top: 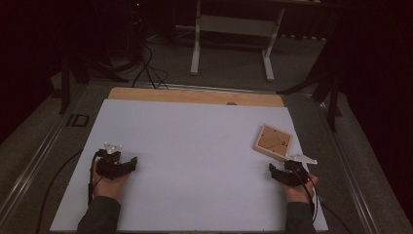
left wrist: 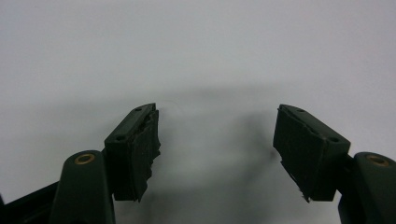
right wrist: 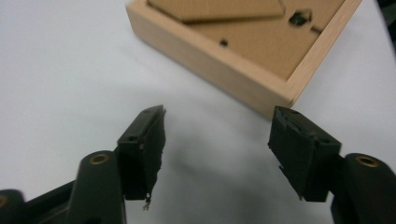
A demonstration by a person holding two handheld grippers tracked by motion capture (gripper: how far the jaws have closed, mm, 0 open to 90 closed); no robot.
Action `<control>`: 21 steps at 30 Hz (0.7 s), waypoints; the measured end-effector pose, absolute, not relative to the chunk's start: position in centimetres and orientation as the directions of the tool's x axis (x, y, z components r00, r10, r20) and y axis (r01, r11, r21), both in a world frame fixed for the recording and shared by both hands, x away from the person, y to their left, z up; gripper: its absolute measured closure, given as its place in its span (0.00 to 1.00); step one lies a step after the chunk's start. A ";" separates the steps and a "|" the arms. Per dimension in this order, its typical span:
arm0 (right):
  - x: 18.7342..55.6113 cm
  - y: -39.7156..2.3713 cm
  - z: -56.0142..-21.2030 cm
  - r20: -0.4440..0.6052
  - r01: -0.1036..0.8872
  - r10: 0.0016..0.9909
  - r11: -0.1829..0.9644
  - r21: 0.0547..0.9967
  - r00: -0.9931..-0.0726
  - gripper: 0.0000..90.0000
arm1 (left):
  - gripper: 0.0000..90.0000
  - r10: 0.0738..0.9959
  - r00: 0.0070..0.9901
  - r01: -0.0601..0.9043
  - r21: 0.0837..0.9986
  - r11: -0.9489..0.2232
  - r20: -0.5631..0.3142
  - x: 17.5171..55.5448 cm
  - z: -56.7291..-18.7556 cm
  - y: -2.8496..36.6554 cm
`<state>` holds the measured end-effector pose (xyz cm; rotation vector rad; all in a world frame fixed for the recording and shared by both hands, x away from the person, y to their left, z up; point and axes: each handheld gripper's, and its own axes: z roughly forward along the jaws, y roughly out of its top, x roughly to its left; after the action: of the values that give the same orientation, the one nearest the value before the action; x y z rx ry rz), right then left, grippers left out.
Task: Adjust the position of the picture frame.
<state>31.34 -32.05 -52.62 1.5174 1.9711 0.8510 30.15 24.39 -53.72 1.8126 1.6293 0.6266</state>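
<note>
Wooden frame (top: 273,142) lies back-side up on the white sheet (top: 195,161), just ahead of the right gripper (right wrist: 217,140), whose jaws stand apart and empty, facing its near corner with nothing between. Left gripper (top: 127,165), far across the sheet, is also spread and empty.

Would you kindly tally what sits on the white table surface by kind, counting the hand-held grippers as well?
Wooden picture frame, lying back side up: 1
Hand-held grippers, both with fingers open and nothing between them: 2, the left gripper and the right gripper
Total: 3
</note>
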 end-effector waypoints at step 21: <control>31.0 -32.4 -49.4 -0.061 0.516 0.979 0.156 0.842 -0.195 0.62 | 0.36 0.997 0.067 0.676 0.737 -0.015 -0.041 29.8 -53.1 25.4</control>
<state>31.03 -32.41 -49.39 1.4260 1.7998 0.9307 29.75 25.37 -53.07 1.7531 1.6699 0.6913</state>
